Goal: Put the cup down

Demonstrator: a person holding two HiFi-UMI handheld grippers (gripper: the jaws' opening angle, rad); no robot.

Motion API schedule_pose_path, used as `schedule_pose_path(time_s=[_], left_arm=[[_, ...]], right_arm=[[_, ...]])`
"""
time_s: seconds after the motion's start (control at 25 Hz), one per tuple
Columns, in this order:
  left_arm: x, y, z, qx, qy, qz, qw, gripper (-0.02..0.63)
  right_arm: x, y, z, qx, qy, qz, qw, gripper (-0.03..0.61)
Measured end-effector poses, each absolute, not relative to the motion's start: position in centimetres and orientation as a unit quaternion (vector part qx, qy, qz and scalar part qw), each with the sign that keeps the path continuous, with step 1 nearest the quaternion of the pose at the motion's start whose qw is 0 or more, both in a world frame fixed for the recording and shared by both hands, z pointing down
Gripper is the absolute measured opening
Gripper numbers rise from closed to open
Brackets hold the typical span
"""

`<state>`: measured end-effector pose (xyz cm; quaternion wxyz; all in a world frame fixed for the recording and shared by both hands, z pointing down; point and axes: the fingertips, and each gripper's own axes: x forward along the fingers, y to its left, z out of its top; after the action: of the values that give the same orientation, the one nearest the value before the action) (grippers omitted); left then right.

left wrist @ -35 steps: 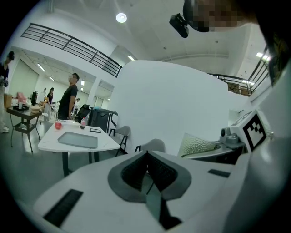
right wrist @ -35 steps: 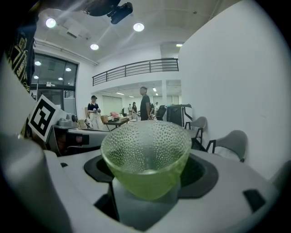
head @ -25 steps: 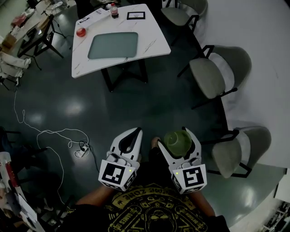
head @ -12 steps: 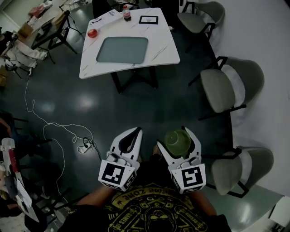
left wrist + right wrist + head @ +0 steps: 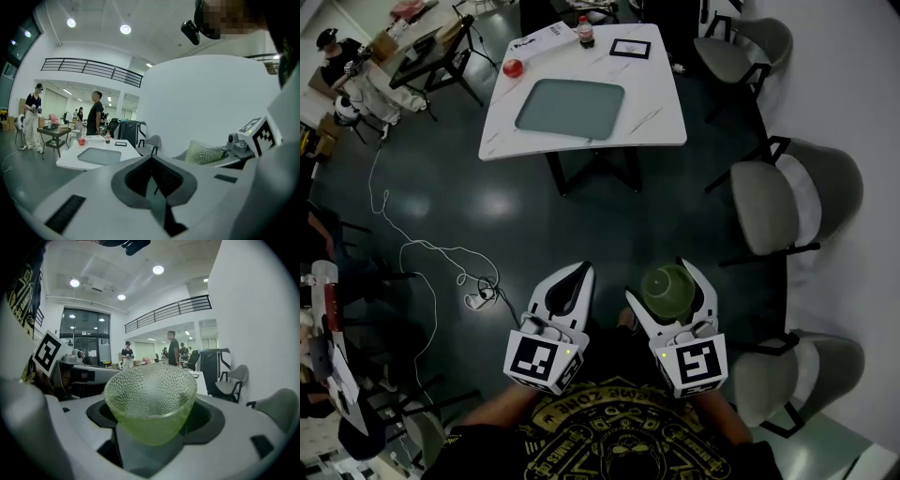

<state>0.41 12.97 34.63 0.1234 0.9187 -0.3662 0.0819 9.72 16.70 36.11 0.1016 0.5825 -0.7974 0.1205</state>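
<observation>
Open floor (image 5: pixel 609 225) runs ahead to the table (image 5: pixel 661 103); chairs (image 5: pixel 764 206) crowd the right, a cable (image 5: pixel 476 296) the left.

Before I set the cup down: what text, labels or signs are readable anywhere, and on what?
Shirt: yellow curved lettering, possibly "ZONE"; rest too blurred.
Bottle: label too small to read.
Sheet and framed card on the table: print too small.
Left cube, right cube: square marker patterns only, no words.
Cup: no text.
</observation>
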Motion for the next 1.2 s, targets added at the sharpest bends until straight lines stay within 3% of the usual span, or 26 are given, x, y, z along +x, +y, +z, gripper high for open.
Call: schedule_pose_path(time_s=[0.6,1.2], left_arm=[[1.4,10.1,35.5,0.922,-0.354,0.079,0.132,0.011],[0.8,0.0,37.2,0.926,-0.329,0.076,0.166,0.011]], right_arm=[[10.2,14.5,37.3,0.59,-0.789,0.129,0.107,0.383],[9.0,4.8,37.5,0.604,-0.773,0.143,0.135,0.383]])
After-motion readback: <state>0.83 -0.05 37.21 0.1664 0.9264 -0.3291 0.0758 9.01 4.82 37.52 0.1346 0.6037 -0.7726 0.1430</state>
